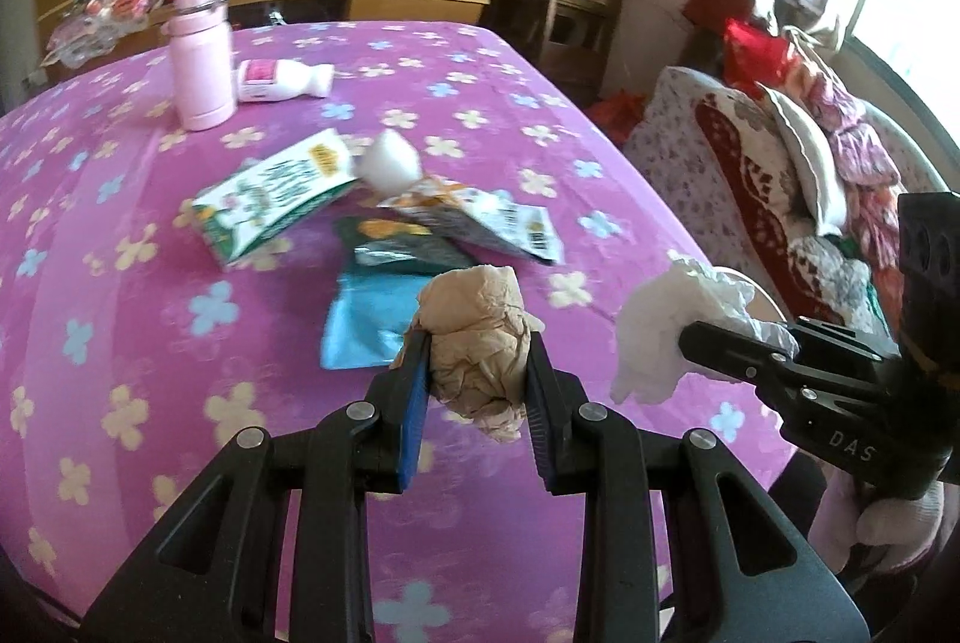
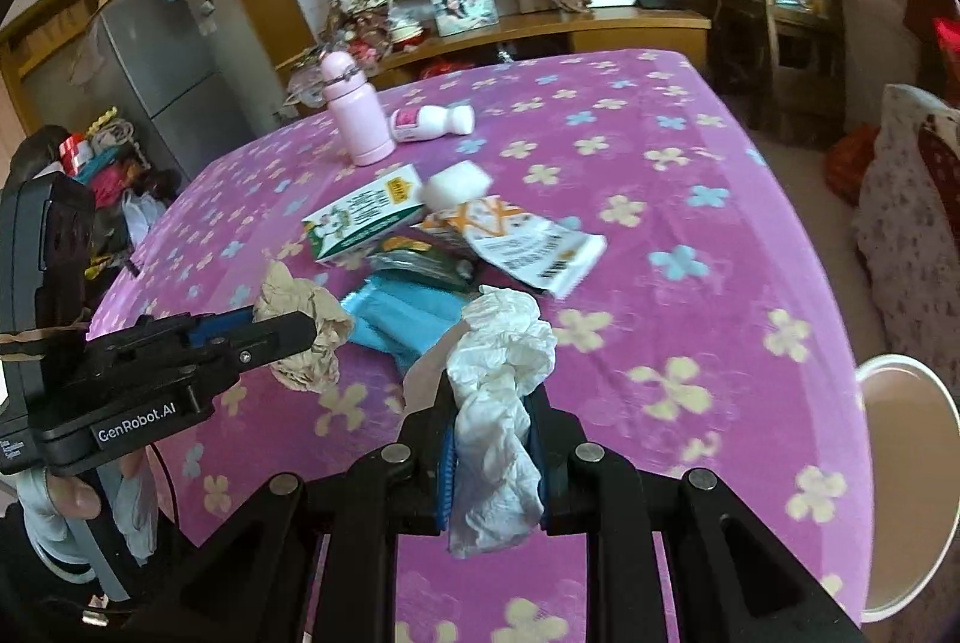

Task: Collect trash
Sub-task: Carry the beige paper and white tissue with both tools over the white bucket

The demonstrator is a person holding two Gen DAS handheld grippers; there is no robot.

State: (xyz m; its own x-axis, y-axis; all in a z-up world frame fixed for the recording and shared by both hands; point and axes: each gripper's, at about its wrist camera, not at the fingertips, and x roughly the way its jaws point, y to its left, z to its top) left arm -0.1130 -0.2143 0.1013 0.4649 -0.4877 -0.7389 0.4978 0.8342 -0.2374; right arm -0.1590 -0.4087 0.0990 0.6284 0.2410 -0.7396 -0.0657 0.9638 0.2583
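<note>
Counter [image 2: 690,199], covered by a purple cloth printed with pale flowers. Far left: a tall pink insulated bottle [image 2: 354,114] is stood upright, with a small white plastic bottle with a pink label [image 2: 429,122] laid on its side just beside it. Centre: a green-and-white flat carton [image 2: 366,217], a white foam block [image 2: 459,184], an orange-and-white printed packet [image 2: 528,241], a dark green foil wrapper [image 2: 420,262] and a blue foil pouch [image 2: 402,319] are heaped together, touching and overlapping.

Left gripper [image 1: 477,364]: fingers closed on a crumpled tan paper wad [image 1: 480,337], held above the cloth near the blue pouch.

Right gripper [image 2: 492,421]: fingers closed on a crumpled white tissue [image 2: 501,403], held over the near right part of the counter.

Far right, beyond the counter edge: a white round bin [image 2: 900,481] is seen, open at the top.
</note>
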